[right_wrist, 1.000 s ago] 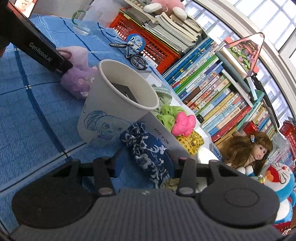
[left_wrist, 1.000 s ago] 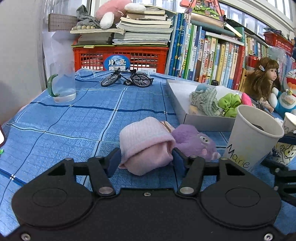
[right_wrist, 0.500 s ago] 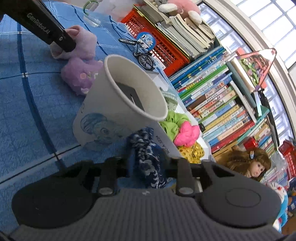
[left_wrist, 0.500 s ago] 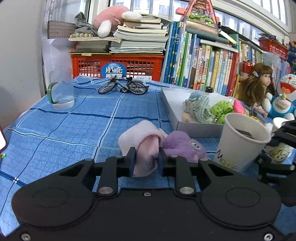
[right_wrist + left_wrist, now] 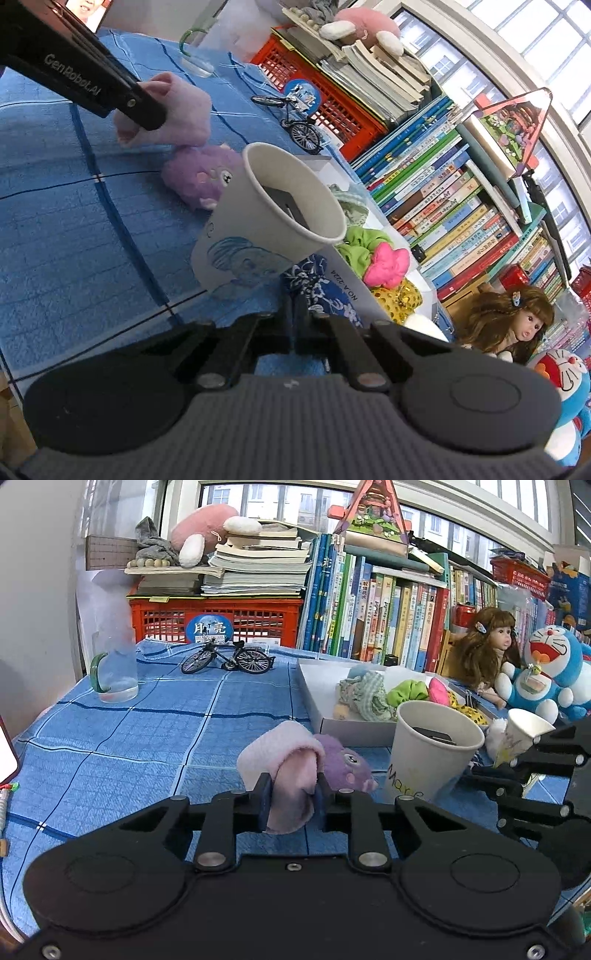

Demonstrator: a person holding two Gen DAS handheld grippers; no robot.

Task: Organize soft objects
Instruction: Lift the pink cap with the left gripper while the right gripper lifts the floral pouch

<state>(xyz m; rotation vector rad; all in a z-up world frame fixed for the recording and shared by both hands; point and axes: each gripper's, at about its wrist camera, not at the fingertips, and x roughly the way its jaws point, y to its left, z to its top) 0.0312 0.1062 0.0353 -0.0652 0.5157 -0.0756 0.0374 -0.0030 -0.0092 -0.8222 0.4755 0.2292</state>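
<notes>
While the left tongs [image 5: 290, 797] clamp the pink cloth [image 5: 284, 760], tilted downward, the right tongs [image 5: 299, 328] pinch the blue floral fabric [image 5: 321, 291] at five o'clock.

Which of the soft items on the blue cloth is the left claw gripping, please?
The pink towel roll, pinched in the left claw; the purple plush lies free beside it.

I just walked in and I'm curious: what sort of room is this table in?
Probably a child's room or a home study corner. A long row of picture books lines the window side, a doll and a blue cat plush sit beside them, and a checked blue tablecloth covers the table.
</notes>
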